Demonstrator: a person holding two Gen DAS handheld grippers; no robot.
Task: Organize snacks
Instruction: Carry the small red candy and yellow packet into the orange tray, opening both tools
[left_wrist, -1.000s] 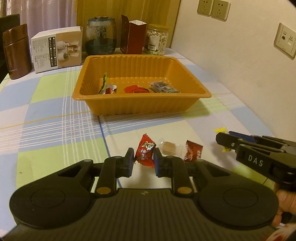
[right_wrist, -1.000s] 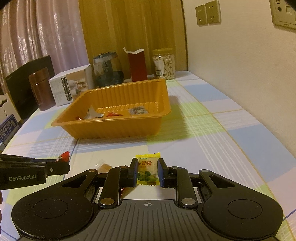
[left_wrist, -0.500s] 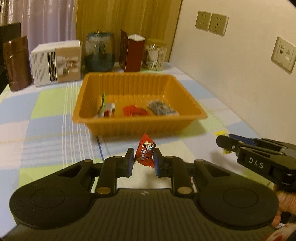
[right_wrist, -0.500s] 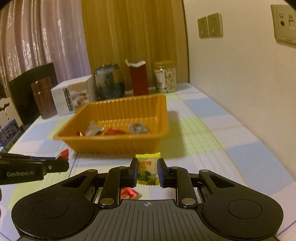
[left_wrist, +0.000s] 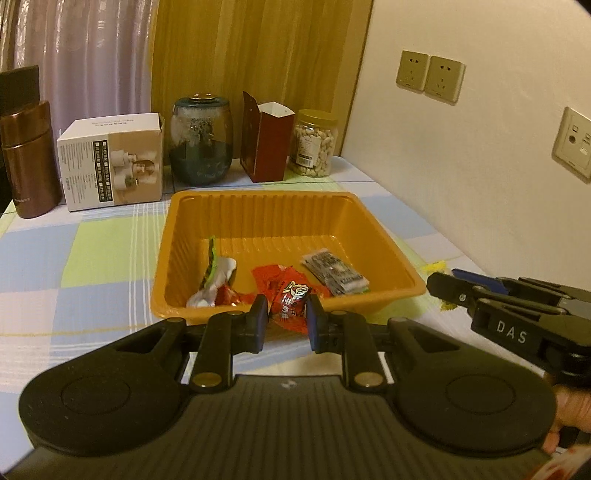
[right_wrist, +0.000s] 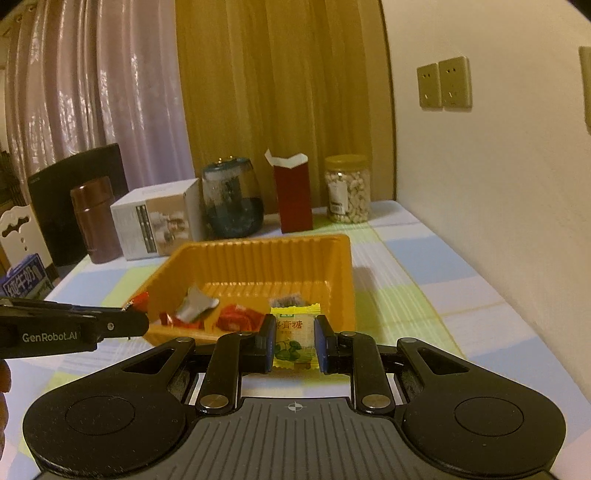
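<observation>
The left hand-held gripper (left_wrist: 283, 320) is clamping a red candy (left_wrist: 291, 300) between its fingers, just short of the orange tray (left_wrist: 388, 236) ahead of it. The right hand-held gripper (right_wrist: 294, 341) is pinching a yellow candy (right_wrist: 294, 338), also right before the tray's near rim. Several wrapped snacks (left_wrist: 334, 273) are already lying inside the tray. Judging by this, the sorting is well along: both held candies are waiting to be dropped in.
</observation>
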